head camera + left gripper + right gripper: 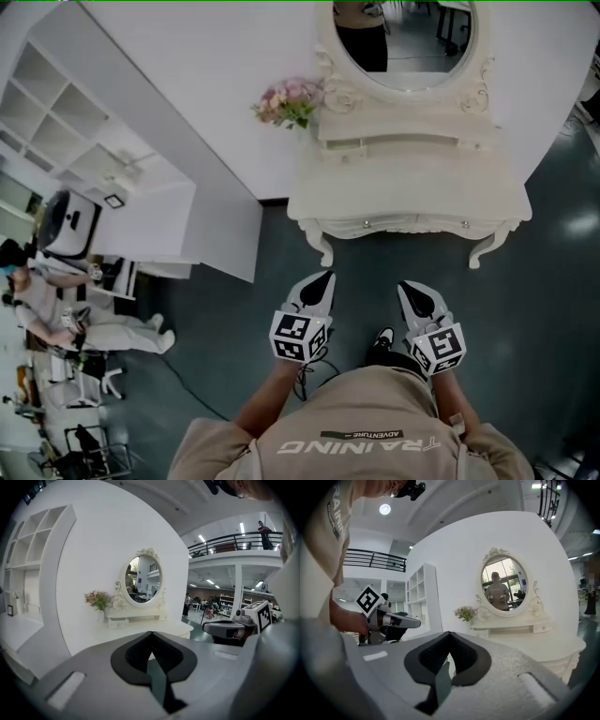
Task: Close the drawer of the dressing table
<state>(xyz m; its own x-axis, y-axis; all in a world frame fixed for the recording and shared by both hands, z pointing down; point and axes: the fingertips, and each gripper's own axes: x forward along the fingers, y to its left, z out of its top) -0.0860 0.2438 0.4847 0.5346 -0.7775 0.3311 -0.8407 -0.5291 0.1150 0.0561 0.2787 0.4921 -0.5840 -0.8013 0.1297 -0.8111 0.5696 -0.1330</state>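
The drawer [117,623] is sticking out at the left end of the dressing table's [412,192] upper shelf, straight ahead and well apart from both tools, with the left gripper [327,278] lying nearer, while it and the right gripper [406,287] are holding their jaws pinched together, empty.

The white tabletop [403,192] of the dressing table stands on curved legs on the dark grey floor [244,328], against the far wall. Along its far edge sits a low raised shelf [403,141] carrying an oval mirror [405,42]. Pink flowers [291,101] stand at the far left corner.
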